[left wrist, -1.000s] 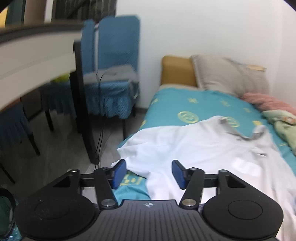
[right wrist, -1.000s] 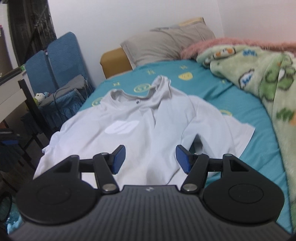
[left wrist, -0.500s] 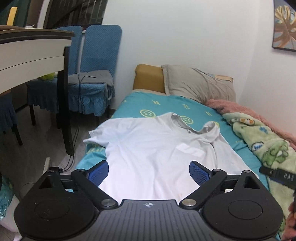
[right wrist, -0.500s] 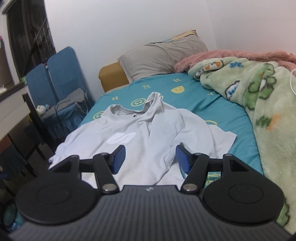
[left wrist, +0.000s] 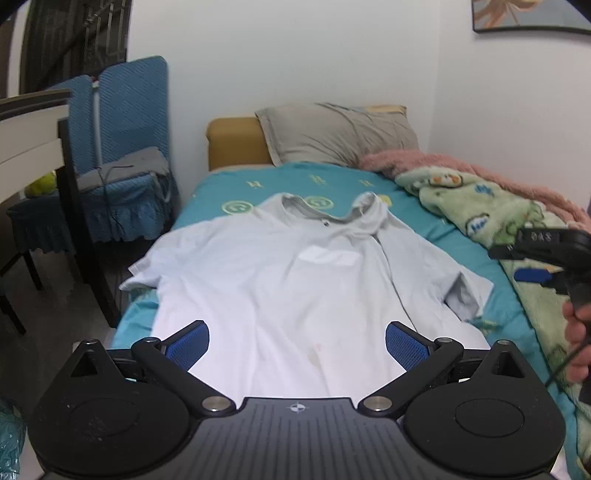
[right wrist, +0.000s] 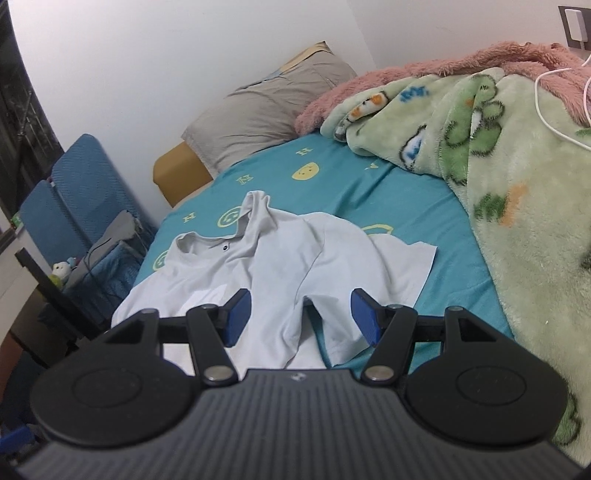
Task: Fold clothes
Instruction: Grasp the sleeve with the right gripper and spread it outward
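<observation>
Only left view shows the right gripper beside shirt.

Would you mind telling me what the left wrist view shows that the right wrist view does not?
Only the left wrist view shows the right gripper from outside, the framed picture and the shirt's left sleeve. Only the right wrist view shows the white cable on the green blanket. Both show the white shirt, pillow and blue chair.
</observation>
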A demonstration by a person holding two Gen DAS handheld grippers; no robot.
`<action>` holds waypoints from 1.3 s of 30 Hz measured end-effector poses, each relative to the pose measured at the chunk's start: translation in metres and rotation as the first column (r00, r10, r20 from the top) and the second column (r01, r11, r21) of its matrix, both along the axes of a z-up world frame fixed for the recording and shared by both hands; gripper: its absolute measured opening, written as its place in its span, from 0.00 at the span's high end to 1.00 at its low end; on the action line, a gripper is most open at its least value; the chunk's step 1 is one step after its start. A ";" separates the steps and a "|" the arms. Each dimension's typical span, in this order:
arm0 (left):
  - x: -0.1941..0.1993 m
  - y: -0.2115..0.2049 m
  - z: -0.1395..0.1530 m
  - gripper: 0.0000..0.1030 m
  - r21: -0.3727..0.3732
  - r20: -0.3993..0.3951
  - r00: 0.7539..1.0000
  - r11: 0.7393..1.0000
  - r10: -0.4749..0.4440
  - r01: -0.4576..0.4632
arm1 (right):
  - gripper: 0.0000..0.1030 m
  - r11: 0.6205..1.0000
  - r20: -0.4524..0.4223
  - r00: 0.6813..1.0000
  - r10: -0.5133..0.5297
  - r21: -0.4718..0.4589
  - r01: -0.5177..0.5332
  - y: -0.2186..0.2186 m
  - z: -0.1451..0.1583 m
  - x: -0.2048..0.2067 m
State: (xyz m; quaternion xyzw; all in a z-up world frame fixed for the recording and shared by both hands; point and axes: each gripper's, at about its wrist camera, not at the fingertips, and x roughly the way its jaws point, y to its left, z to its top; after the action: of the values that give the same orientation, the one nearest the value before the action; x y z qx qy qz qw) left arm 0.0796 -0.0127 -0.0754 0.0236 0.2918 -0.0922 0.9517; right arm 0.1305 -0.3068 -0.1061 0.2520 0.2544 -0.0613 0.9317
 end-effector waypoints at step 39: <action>0.059 0.007 -0.026 0.00 -0.105 -0.115 0.991 0.991 0.066 -0.078 | 0.93 0.992 -0.132 0.986 -0.104 -0.088 0.093 -0.106 -0.073 0.149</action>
State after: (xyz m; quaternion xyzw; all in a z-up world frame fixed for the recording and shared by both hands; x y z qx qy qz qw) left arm 0.1385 -0.0054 -0.1015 -0.0442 0.3397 -0.0746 0.9365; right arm 0.2793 -0.4126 -0.1795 0.2212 0.3020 -0.1347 0.9174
